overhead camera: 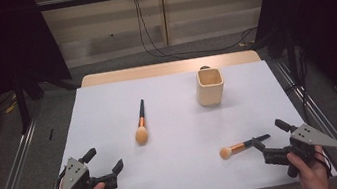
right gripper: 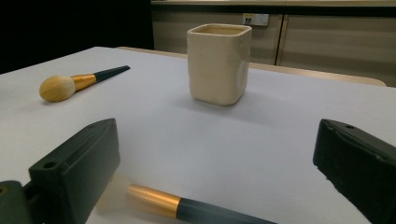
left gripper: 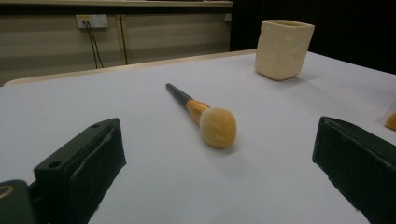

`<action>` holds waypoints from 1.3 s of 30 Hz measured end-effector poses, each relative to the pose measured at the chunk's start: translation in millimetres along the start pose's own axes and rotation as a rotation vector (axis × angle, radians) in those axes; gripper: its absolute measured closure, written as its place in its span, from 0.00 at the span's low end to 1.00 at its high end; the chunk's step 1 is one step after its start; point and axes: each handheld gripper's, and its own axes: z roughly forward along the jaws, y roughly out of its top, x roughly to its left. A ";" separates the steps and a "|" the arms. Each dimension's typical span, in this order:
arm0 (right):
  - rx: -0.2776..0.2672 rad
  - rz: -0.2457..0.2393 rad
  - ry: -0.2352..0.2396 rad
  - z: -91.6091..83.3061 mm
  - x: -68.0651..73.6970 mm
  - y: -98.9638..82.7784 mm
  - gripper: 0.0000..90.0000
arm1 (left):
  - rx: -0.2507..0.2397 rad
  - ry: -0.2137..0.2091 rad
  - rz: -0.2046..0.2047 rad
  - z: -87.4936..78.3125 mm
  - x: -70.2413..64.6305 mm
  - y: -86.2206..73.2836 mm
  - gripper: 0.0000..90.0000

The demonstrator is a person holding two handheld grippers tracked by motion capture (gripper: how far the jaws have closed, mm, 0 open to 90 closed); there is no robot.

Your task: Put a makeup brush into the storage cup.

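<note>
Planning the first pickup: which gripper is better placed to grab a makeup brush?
Right, probably. The right gripper stands open with the smaller orange-bristled, black-handled brush lying between its jaws already. The left gripper, also open, is farther from the larger brush at mid-table.

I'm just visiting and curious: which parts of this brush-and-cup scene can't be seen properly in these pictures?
- Cup: its inside is hidden by its own walls in all three views.
- Dark object behind the cup: mostly hidden by the cup, high view.
- Near brush: head and handle tip cut off by the bottom edge and a finger, right gripper view.
</note>
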 end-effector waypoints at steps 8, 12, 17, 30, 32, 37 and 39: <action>-0.002 0.001 0.007 -0.2 0.0 -1.3 0.00 | 0.010 -0.011 -0.018 4.4 -1.2 2.0 0.05; -0.010 -0.001 0.011 -1.5 0.9 -0.7 0.00 | 0.012 -0.023 -0.017 5.5 -4.3 4.4 0.05; -0.008 0.003 0.016 -2.2 2.0 0.2 0.00 | 0.047 -0.021 0.005 9.6 -9.8 8.7 0.05; -0.010 0.011 0.031 -1.0 2.6 0.5 0.00 | 0.043 -0.045 0.033 29.6 -15.2 28.6 0.04; -0.009 0.011 0.029 -1.0 2.6 0.5 0.00 | 0.048 -0.058 0.033 33.4 -15.6 31.0 0.04; -0.009 0.021 0.017 -1.9 0.9 0.5 0.00 | 0.057 -0.072 0.036 42.5 -13.4 37.1 0.04; -0.012 0.023 0.015 -1.4 0.9 0.7 0.00 | 0.051 -0.085 0.027 46.8 -12.8 40.2 0.04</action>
